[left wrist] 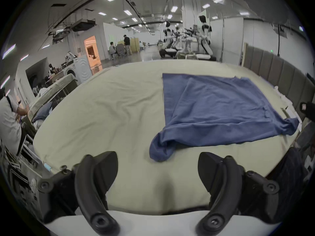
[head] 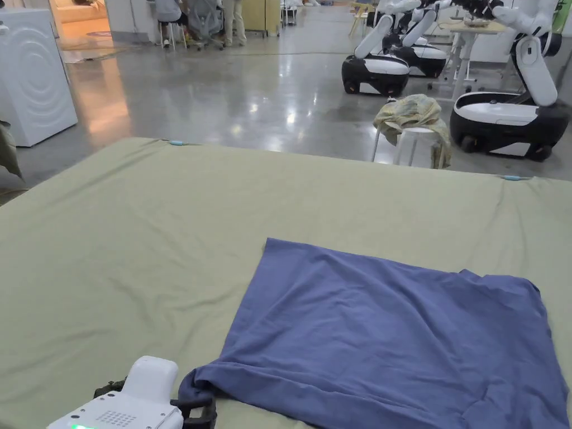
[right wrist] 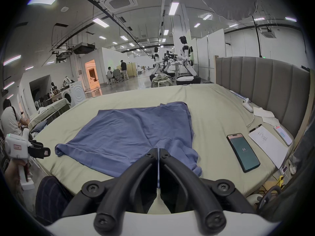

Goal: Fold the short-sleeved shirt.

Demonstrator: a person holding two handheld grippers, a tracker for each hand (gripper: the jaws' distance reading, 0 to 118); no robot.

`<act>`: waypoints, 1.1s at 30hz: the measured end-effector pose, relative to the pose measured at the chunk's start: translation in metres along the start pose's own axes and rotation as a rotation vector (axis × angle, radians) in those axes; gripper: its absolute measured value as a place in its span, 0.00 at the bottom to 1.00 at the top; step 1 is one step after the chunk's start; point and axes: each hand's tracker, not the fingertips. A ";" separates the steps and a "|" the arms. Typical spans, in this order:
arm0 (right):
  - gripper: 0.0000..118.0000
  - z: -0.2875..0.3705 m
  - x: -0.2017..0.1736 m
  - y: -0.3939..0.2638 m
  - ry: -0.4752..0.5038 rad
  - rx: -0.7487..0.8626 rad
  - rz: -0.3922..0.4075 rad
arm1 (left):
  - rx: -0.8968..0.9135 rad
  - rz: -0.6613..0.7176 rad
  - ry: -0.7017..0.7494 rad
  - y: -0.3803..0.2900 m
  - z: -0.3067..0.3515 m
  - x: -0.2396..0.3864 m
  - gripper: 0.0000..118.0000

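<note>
A blue short-sleeved shirt (head: 391,335) lies mostly flat on a bed with a pale green sheet (head: 139,240). One part is folded over the body, and its near left corner is bunched up (left wrist: 162,146). My left gripper (left wrist: 158,164) is open just short of that bunched corner, with bare sheet between its jaws; it is also at the bottom left of the head view (head: 195,409) and at the left of the right gripper view (right wrist: 40,150). My right gripper (right wrist: 158,149) is shut at the shirt's near edge, a thin strip of blue cloth between its jaws, and creases run toward its tip.
Two phones (right wrist: 242,152), a sheet of paper (right wrist: 267,142) and a pen lie on the bed's right side by the padded headboard (right wrist: 264,89). Beyond the bed stand a stool with cloth (head: 416,125), wheeled robots (head: 503,111) and a washing machine (head: 33,78). A person (left wrist: 8,120) stands left.
</note>
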 end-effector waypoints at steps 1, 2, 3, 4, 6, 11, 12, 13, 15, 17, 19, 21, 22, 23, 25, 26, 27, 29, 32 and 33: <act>0.03 -0.002 0.001 0.001 -0.006 -0.012 -0.006 | 0.006 0.000 -0.011 0.003 -0.009 -0.001 0.81; 0.03 -0.004 0.003 0.003 -0.017 -0.023 -0.008 | -0.007 0.001 -0.022 0.006 -0.016 -0.003 0.81; 0.03 -0.004 0.005 0.005 -0.024 -0.029 -0.010 | -0.040 0.010 -0.050 0.009 -0.029 -0.004 0.81; 0.03 -0.006 0.007 0.006 -0.028 -0.035 -0.012 | -0.058 0.011 -0.057 0.011 -0.039 -0.004 0.81; 0.03 -0.012 0.011 0.010 -0.047 -0.092 0.000 | -0.093 -0.004 -0.084 0.016 -0.049 -0.002 0.80; 0.04 -0.028 0.026 0.015 -0.108 -0.220 0.024 | -0.151 -0.062 -0.073 0.029 -0.062 0.003 0.06; 0.20 -0.032 0.030 0.016 -0.108 -0.238 0.025 | -0.140 -0.030 -0.082 0.029 -0.062 0.005 0.06; 0.52 -0.037 0.033 0.015 -0.091 -0.265 0.027 | -0.131 -0.020 -0.086 0.032 -0.061 0.006 0.06; 1.00 -0.054 0.039 0.009 -0.090 -0.338 0.047 | -0.139 -0.033 -0.084 0.035 -0.048 0.016 0.06; 0.99 -0.060 0.037 0.004 -0.055 -0.399 0.058 | -0.129 -0.040 -0.086 0.035 -0.044 0.020 0.06; 0.93 -0.059 0.029 0.006 -0.027 -0.361 0.052 | -0.127 -0.034 -0.086 0.036 -0.036 0.020 0.06; 0.88 -0.070 0.026 0.000 -0.016 -0.479 0.069 | -0.125 -0.025 -0.077 0.036 -0.033 0.022 0.06; 0.72 -0.073 0.025 -0.003 -0.014 -0.495 0.083 | -0.125 -0.021 -0.073 0.036 -0.032 0.021 0.06; 0.31 -0.078 0.031 -0.014 -0.045 -0.476 0.094 | -0.124 -0.021 -0.073 0.035 -0.031 0.023 0.06; 0.03 -0.079 0.036 -0.018 -0.079 -0.439 0.064 | -0.125 -0.026 -0.076 0.034 -0.027 0.027 0.06; 0.03 -0.075 0.038 -0.012 -0.008 -0.428 0.021 | -0.124 -0.025 -0.078 0.035 -0.027 0.023 0.06; 0.03 -0.067 0.037 -0.005 0.014 -0.425 -0.002 | -0.107 -0.015 -0.066 0.034 -0.022 0.023 0.06; 0.03 -0.061 0.036 0.000 -0.006 -0.405 0.031 | -0.084 -0.004 -0.073 0.035 -0.013 0.022 0.06; 0.03 -0.045 0.041 0.020 0.011 -0.336 -0.003 | -0.032 -0.017 -0.089 0.045 0.000 0.020 0.06; 0.03 -0.042 0.043 0.029 0.021 -0.307 -0.020 | -0.037 -0.021 -0.094 0.050 0.005 0.020 0.06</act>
